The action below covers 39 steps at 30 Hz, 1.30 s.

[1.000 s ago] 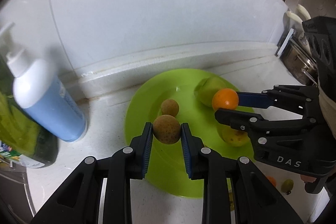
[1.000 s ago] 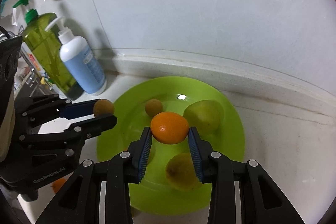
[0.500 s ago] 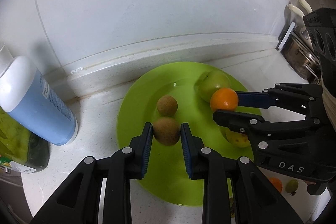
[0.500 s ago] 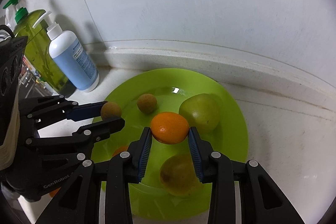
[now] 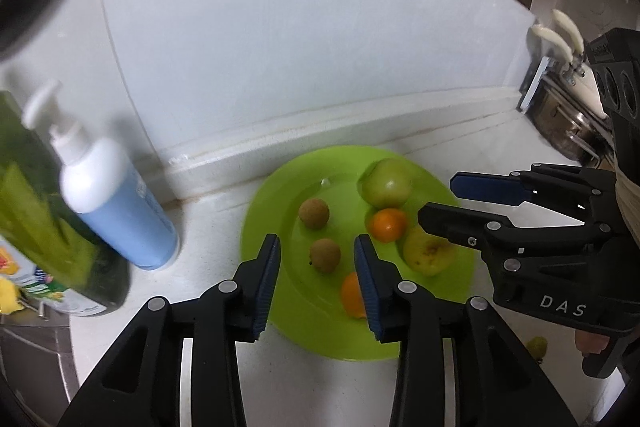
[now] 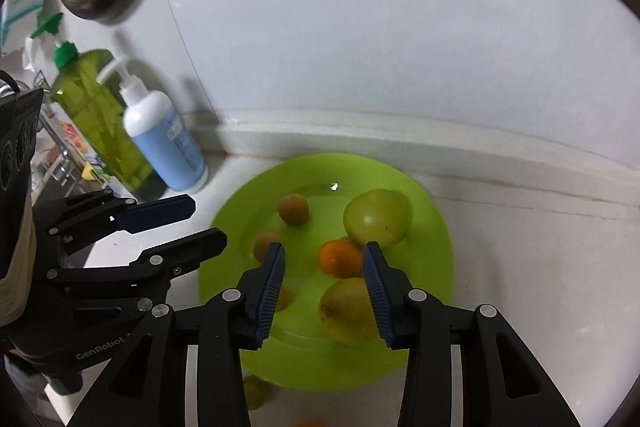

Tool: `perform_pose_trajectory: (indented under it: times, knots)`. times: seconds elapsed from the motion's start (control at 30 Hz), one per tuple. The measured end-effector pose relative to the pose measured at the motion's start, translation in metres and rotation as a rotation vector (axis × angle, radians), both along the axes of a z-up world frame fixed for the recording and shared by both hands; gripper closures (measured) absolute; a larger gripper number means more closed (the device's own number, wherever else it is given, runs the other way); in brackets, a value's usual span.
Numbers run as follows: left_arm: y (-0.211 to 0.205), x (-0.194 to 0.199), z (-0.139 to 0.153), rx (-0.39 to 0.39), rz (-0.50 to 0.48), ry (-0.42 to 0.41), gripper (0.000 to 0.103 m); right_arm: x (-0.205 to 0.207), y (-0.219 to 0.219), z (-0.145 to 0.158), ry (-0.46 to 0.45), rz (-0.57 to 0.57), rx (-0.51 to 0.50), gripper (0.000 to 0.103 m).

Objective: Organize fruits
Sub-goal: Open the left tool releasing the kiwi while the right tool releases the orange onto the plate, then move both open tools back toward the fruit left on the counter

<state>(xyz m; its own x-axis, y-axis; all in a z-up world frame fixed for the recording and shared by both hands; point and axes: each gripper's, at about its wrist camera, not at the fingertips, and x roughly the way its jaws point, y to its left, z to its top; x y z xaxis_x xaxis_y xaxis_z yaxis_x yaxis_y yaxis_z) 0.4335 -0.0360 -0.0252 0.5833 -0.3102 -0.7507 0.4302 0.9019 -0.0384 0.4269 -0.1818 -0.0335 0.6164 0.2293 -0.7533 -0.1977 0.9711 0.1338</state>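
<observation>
With both grippers, left (image 5: 316, 281) and right (image 6: 324, 291), spread empty above the plate (image 5: 260, 227), whose fruits cluster centre to 3 o'clock, lift straight clear, then fetch the fruit (image 5: 536, 346) at 5 o'clock.

Black left gripper (image 5: 316, 279), blue-padded jaws, silver screws

blue pump bottle (image 5: 116, 203), green bottle (image 6: 96, 119)

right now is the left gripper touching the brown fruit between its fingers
Apart. The left wrist view shows green plate on both sides of the brown fruit between the open left gripper.
</observation>
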Motion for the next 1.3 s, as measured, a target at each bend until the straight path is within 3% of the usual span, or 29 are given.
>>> perform_pose_trajectory:
  times: [0.2,0.5,0.63,0.97,1.3]
  knots:
    - [0.003,-0.027,0.025,-0.014,0.009,-0.059,0.063,-0.027,0.003,0.029,-0.074,-0.003,0.004,0.061]
    - [0.022,-0.079,0.052,-0.026,0.055,-0.142,0.056,-0.074,0.012,0.059,-0.191,-0.042,-0.021,0.050]
    - [0.029,-0.099,0.058,-0.017,0.085,-0.158,0.054,-0.097,0.013,0.067,-0.222,-0.064,-0.031,0.049]
    - [0.058,-0.146,0.057,-0.057,0.197,-0.141,0.041,-0.145,0.015,0.068,-0.268,-0.172,-0.064,0.037]
    - [0.076,-0.185,0.039,-0.022,0.302,-0.164,0.036,-0.193,0.018,0.046,-0.297,-0.324,-0.151,0.037]
